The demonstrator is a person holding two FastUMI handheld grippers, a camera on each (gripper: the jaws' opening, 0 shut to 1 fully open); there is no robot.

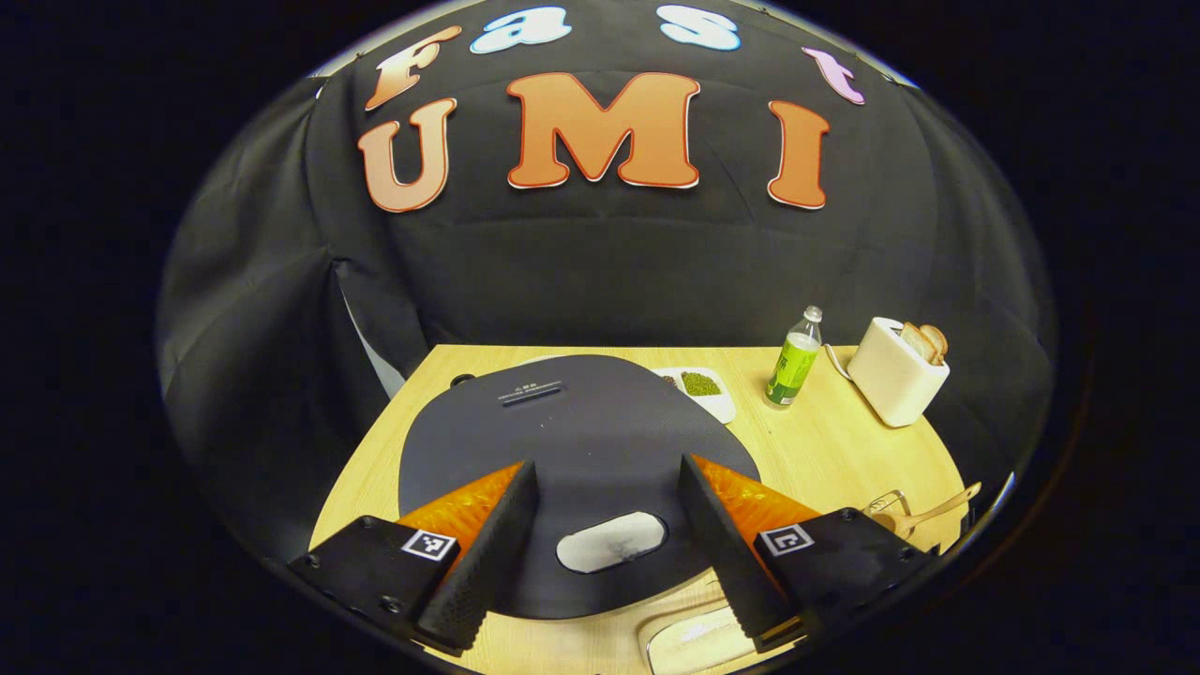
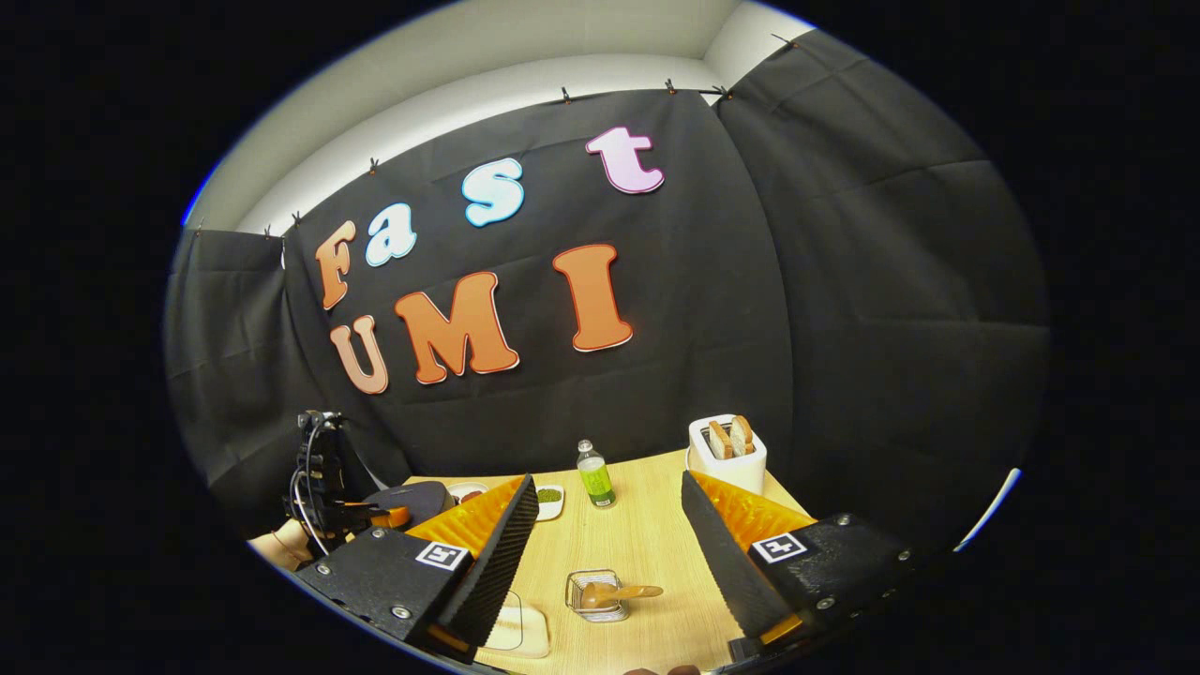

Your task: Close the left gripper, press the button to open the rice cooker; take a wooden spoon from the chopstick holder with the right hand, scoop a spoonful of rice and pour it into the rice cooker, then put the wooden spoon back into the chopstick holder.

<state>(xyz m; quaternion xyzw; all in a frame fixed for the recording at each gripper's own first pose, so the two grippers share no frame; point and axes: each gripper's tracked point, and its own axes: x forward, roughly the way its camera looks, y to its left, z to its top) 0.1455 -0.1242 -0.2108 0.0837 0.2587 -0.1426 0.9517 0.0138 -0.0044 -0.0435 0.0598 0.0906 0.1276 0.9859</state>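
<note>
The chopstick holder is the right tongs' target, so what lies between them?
In the right gripper view, only bare table lies between the open right tongs and the chopstick holder holding the wooden spoon.

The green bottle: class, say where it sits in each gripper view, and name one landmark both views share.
Left gripper view: green bottle stands right of centre, just left of the white toaster.
Right gripper view: green bottle stands near the middle, left of the toaster.
Shared landmark: the toaster holding bread slices.
</note>
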